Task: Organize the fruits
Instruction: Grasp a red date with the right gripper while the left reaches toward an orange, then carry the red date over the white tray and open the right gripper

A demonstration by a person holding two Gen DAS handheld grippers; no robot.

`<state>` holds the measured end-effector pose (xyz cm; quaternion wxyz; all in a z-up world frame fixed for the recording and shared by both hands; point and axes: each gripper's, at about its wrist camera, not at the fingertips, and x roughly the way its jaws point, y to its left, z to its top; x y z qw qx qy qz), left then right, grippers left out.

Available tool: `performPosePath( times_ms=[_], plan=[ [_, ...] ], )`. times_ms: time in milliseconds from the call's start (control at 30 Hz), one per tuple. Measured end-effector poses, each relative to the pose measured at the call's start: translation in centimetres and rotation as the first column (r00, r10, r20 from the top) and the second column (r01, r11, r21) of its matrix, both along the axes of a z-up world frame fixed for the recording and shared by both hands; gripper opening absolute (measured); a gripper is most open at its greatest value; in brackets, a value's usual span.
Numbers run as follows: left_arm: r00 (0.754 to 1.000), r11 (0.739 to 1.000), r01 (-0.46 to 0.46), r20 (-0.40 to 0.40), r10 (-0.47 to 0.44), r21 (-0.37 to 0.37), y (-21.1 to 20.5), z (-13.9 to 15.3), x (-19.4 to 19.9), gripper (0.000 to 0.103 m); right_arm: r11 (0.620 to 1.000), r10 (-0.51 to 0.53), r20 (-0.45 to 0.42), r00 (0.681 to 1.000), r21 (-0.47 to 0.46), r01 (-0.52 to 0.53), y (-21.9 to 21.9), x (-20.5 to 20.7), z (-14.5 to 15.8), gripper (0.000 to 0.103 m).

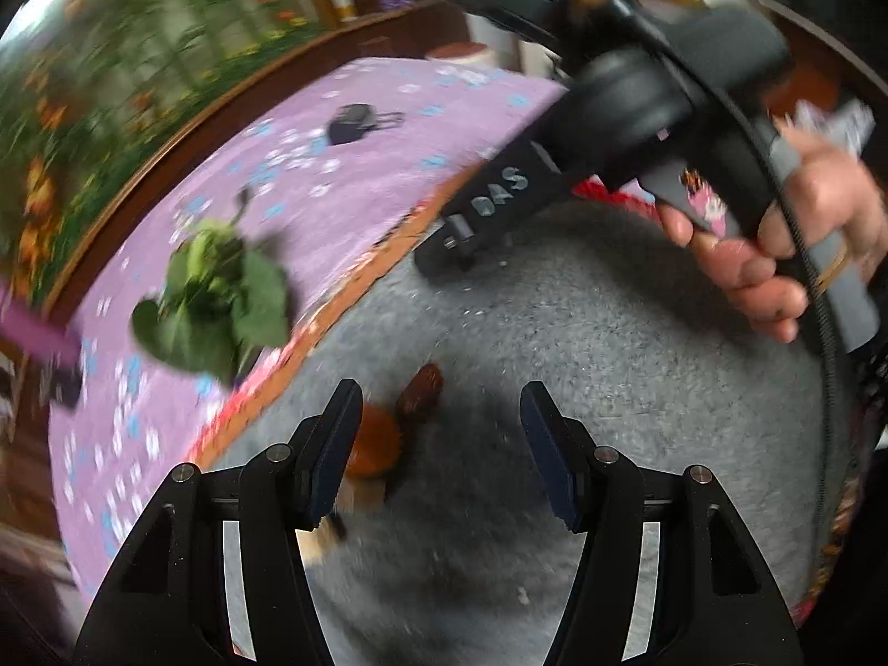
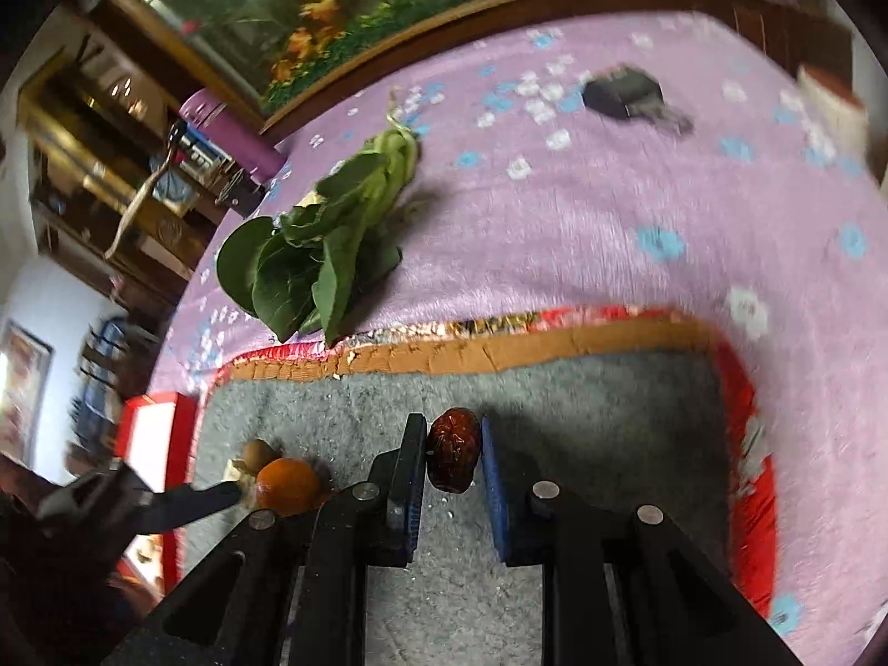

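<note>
- The right gripper (image 2: pixel 454 458) pinches a dark red wrinkled date (image 2: pixel 452 455) between its 2 pads, just above a grey mat (image 2: pixel 610 444).
- The mat has an orange and red border and lies on a purple cloth (image 2: pixel 555 233) printed with blue and white flowers.
- The left gripper (image 1: pixel 441 438) has its jaws spread with nothing between them, pointing down at the same grey mat (image 1: pixel 555 333).
- An orange (image 2: pixel 288 485) sits on the mat to the left of the right gripper, with a small brown round fruit (image 2: pixel 258 454) touching its far side.
- In the left wrist view the orange (image 1: pixel 377 447) shows just behind the left finger, and the date (image 1: pixel 422 388) a little beyond it.
- A bunch of green leafy vegetable (image 2: pixel 322 244) lies on the purple cloth, beyond the mat's far edge.
- A small dark object (image 2: pixel 624 91) rests farther back on the cloth; it is too blurred to identify.
- A hand (image 1: pixel 777 233) grips the right gripper's handle.
</note>
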<state>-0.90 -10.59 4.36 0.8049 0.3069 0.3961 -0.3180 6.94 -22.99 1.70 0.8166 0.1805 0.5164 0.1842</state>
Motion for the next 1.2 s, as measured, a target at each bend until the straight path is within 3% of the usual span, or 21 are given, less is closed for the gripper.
performPosePath(
  times_ms=[67,267,433,533,633,833,1033,1200],
  plan=[
    [0.999,0.999,0.036,-0.02,-0.035,0.031,-0.8,-0.5,0.8,0.059,1.0,-0.01,-0.032,0.999,0.023,0.011,-0.3,0.4,-0.6,0.019],
    [0.993,0.994,0.028,-0.115,-0.016,0.104,-1.1,-2.9,3.7,0.038,0.998,-0.02,-0.066,0.998,0.066,0.024,-0.6,0.8,-1.3,0.019],
    [0.981,0.998,0.025,-0.191,-0.014,0.056,-1.0,-3.0,4.6,0.015,0.996,-0.025,-0.076,0.997,0.083,0.031,-0.8,0.9,-1.4,0.019],
    [0.983,0.998,0.024,-0.186,-0.012,0.06,-1.0,-3.0,4.1,0.015,0.995,-0.023,-0.078,0.997,0.092,0.03,-1.0,0.8,-1.4,0.019],
    [0.979,0.998,-0.044,-0.199,0.05,0.034,-0.7,-2.9,4.1,0.015,0.993,-0.005,-0.082,0.997,0.121,0.015,-0.9,0.7,-1.3,0.019],
    [0.972,0.985,-0.152,-0.195,0.135,-0.079,0.3,-2.1,1.0,0.015,0.983,0.035,-0.054,0.998,0.185,-0.025,-0.4,0.2,-0.1,0.019],
    [0.957,0.934,-0.275,-0.157,0.244,-0.226,3.9,0.9,-3.8,0.015,0.966,0.083,-0.019,0.996,0.247,-0.075,0.7,-0.7,0.6,0.019],
    [0.914,0.869,-0.402,-0.075,0.398,-0.289,9.6,3.2,-8.3,0.016,0.95,0.135,0.065,0.989,0.276,-0.147,3.2,-2.0,2.0,0.019]
  ],
)
